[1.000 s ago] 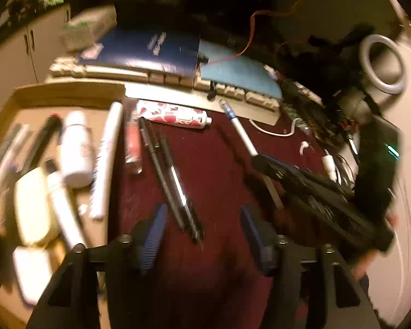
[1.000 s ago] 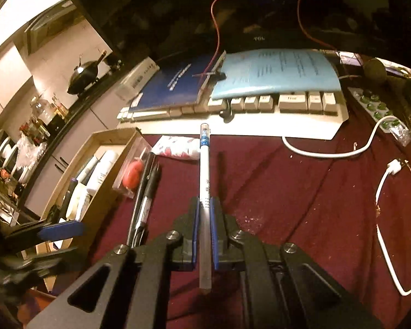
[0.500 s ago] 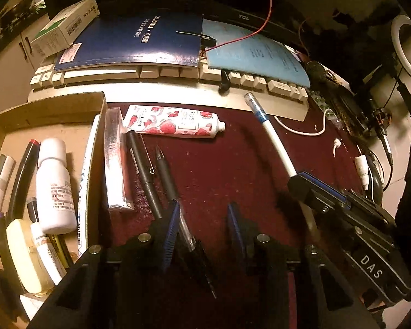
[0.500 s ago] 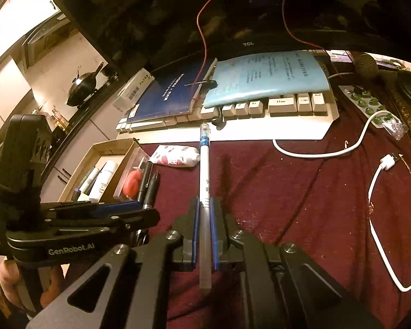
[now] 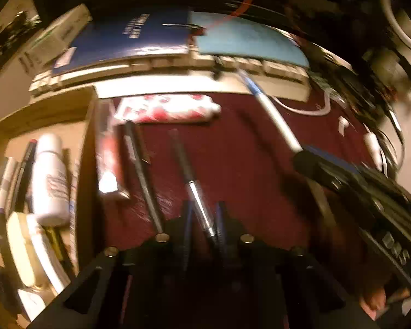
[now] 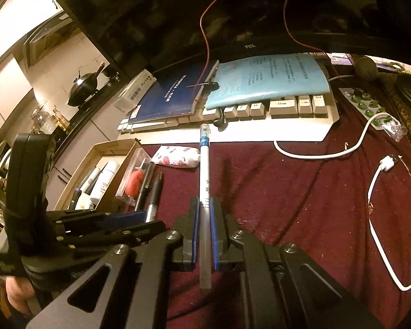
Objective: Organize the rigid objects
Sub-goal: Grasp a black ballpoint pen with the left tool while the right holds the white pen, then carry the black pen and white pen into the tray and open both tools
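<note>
While the dark red cloth (image 6: 301, 192) is serving as the ground for everything listed, the step in hand is reading as pickup, with stowing in the box judged next.

Item: beige plastic keyboard (image 6: 287, 120), lying along the cloth's far edge, half covered by a dark blue booklet (image 6: 172, 96) and a pale blue booklet (image 6: 271, 79).

Item: shallow brown cardboard box (image 6: 106, 148), sitting at the cloth's left edge, holding a white plastic bottle (image 5: 50, 175) and assorted pens, smooth and cylindrical.

Item: left gripper (image 5: 202, 216), black with blue pads, pressing shut on a slim black pen with a clear, glossy barrel (image 5: 190, 175), which is lying on the cloth right of the box.

Item: right gripper (image 6: 204, 230), clamping a long white plastic pen with a blue-banded clear cap (image 6: 204, 170), which is pointing across the cloth toward the keyboard.

Item: soft white tube printed with red fruit (image 6: 178, 157), resting on the cloth near the keyboard.

Item: second black pen (image 5: 142, 170), lying on the cloth between box and held pen.

Next move, as judged: lifting both pens clear of the cloth, carrying them left over the box wall, aligning them lengthwise with the pens inside before releasing.
</note>
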{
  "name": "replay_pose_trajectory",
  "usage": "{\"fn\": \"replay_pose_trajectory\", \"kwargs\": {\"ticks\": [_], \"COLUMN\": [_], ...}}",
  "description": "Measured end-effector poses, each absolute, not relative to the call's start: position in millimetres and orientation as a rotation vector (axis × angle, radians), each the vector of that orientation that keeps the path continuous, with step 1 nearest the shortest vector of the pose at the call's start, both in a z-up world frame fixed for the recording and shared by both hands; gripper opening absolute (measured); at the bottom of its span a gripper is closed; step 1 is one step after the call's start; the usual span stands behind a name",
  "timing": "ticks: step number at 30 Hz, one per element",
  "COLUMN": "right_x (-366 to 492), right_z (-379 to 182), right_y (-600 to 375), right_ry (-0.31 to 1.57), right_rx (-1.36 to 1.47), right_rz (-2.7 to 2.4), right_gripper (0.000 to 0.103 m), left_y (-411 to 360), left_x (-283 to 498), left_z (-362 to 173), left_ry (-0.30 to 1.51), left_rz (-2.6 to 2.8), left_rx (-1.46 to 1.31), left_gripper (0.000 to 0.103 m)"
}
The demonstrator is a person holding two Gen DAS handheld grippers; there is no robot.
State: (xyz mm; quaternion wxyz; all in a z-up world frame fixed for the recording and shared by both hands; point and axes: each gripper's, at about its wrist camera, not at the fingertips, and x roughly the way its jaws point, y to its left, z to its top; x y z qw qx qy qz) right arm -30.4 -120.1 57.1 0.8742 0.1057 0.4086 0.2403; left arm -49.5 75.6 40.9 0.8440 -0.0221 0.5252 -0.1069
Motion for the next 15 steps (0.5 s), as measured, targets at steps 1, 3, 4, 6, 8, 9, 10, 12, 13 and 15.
{"fn": "replay_pose_trajectory", "kwargs": {"ticks": [1,3,4,6,8,9,10,12,13,15], "right_x": [-30.3,-29.7,-29.2,-29.1,-30.3,-30.8,-30.9,-31.1,-31.3,-31.1], "right_z": [56.7,55.9,55.6,55.7,56.2,56.0,55.5,55.2,55.4,55.8], "right_y": [-120.7,-121.8,-122.2,-121.4,-119.2,-118.2,-117.3,-117.1,-117.4,-117.4], "right_ry": [0.854,0.857,0.859,0.86,0.857,0.857,0.859,0.86,0.858,0.853], "right_rx": [0.225,0.23,0.232,0.232,0.222,0.218,0.216,0.217,0.219,0.227], "right_rz": [0.5,0.495,0.495,0.499,0.505,0.506,0.509,0.511,0.511,0.513], "right_gripper": [0.008,0.008,0.008,0.008,0.008,0.008,0.008,0.008,0.008,0.008], "left_y": [73.5,71.4,70.9,69.7,68.9,67.3,65.6,63.9,63.4,63.7], "left_x": [-55.9,-69.4,-73.5,-74.2,-70.4,-69.4,-70.1,-71.1,-74.5,-80.1], "left_z": [41.4,40.3,40.3,40.5,40.8,40.8,41.4,41.2,41.4,43.4], "left_ry": [1.105,1.09,1.074,1.058,1.046,1.029,1.019,1.005,0.994,0.971], "left_rz": [-0.249,-0.258,-0.252,-0.252,-0.239,-0.223,-0.211,-0.191,-0.177,-0.177], "left_rx": [-0.046,-0.038,-0.025,0.009,0.027,0.06,0.08,0.091,0.103,0.103], "left_gripper": [0.01,0.01,0.01,0.013,0.013,0.013,0.013,0.011,0.01,0.01]}}
